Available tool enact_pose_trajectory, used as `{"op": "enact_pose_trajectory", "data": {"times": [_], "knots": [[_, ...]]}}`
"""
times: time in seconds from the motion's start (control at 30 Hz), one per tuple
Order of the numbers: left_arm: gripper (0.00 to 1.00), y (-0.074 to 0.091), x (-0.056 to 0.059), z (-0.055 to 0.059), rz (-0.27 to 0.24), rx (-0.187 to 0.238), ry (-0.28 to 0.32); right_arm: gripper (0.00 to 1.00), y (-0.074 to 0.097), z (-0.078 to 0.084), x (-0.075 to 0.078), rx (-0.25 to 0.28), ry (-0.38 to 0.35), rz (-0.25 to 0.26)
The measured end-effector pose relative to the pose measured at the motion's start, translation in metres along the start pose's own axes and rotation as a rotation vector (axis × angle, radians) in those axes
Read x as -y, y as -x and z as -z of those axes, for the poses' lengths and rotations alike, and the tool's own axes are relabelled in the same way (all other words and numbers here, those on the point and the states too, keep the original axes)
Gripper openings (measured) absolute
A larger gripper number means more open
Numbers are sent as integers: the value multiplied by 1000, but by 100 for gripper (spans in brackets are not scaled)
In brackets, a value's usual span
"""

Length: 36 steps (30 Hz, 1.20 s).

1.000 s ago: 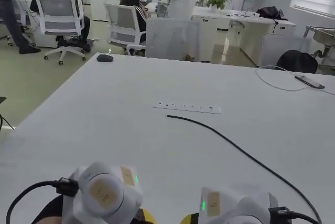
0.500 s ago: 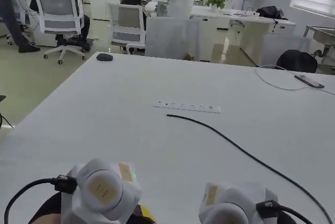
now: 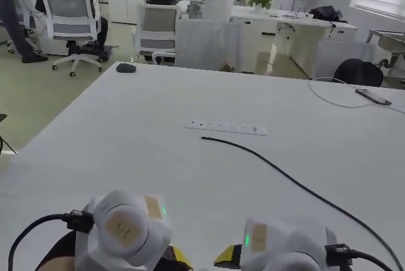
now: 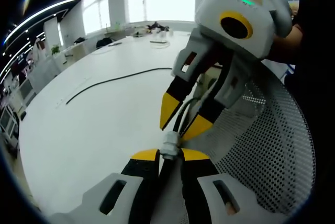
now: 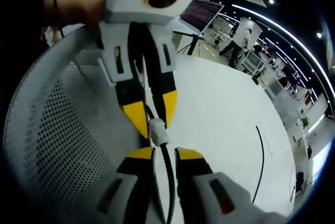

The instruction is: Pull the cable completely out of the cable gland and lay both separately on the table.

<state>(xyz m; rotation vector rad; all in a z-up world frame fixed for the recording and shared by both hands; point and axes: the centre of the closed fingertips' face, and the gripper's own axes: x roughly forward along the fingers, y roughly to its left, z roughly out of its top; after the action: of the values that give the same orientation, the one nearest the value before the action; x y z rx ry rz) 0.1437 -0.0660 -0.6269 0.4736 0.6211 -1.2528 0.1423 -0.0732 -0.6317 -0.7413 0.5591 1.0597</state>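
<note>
The right claw (image 5: 165, 154) is seen at the bottom of the right gripper view. It is closed on a thin black cable (image 5: 166, 174), which is pinched between its yellow tips. Just past those tips, the white cable gland (image 5: 157, 131) is seen on the cable. The cable is not yet pulled out of the gland.

The left claw (image 4: 169, 155) is seen at the bottom of the left gripper view. It is closed too, and the gland is held right at its yellow tips. The two claws are pointed at each other, tip to tip, with the gland between them. A white surface full of small holes (image 4: 261, 145) is seen behind them at the right of that view.

In the head view, both claws are held low, at the bottom edge of the picture, by the near side of the white tabletop (image 3: 158, 157). A long black cord (image 3: 285, 176) is laid across the tabletop, from the middle down to the lower right. A white power strip (image 3: 226, 129) is set just above its end. A dark mouse (image 3: 126, 68) is seen far off at the upper left, and a phone (image 3: 373, 98) at the upper right.
</note>
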Motion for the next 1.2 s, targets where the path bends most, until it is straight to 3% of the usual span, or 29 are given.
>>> {"op": "enact_pose_trajectory", "data": {"times": [0.1,0.33,0.6,0.63,0.73,0.83,0.97,1.1,1.2], "knots": [[16,0,0,-1,0,4,-3,6,0,1,3,-8,14,13],[16,1,-6,-2,-26,7,-5,6,0,11,10,-42,-36,40],[16,3,-11,-2,-58,5,-6,5,2,58,21,-274,-102,98],[16,4,-12,-2,-60,10,-3,5,2,61,21,-282,-110,98],[16,4,-11,-2,-57,10,-1,8,1,57,18,-263,-123,74],[16,4,-11,-2,-55,7,-6,20,-3,30,13,-129,-87,46],[16,4,-10,-3,-50,17,-11,18,-1,7,10,-28,-22,38],[16,4,-8,-4,-41,17,-18,11,3,-3,9,17,-1,41],[16,4,-8,-5,-41,25,-16,6,3,-2,10,16,-5,46]]}}
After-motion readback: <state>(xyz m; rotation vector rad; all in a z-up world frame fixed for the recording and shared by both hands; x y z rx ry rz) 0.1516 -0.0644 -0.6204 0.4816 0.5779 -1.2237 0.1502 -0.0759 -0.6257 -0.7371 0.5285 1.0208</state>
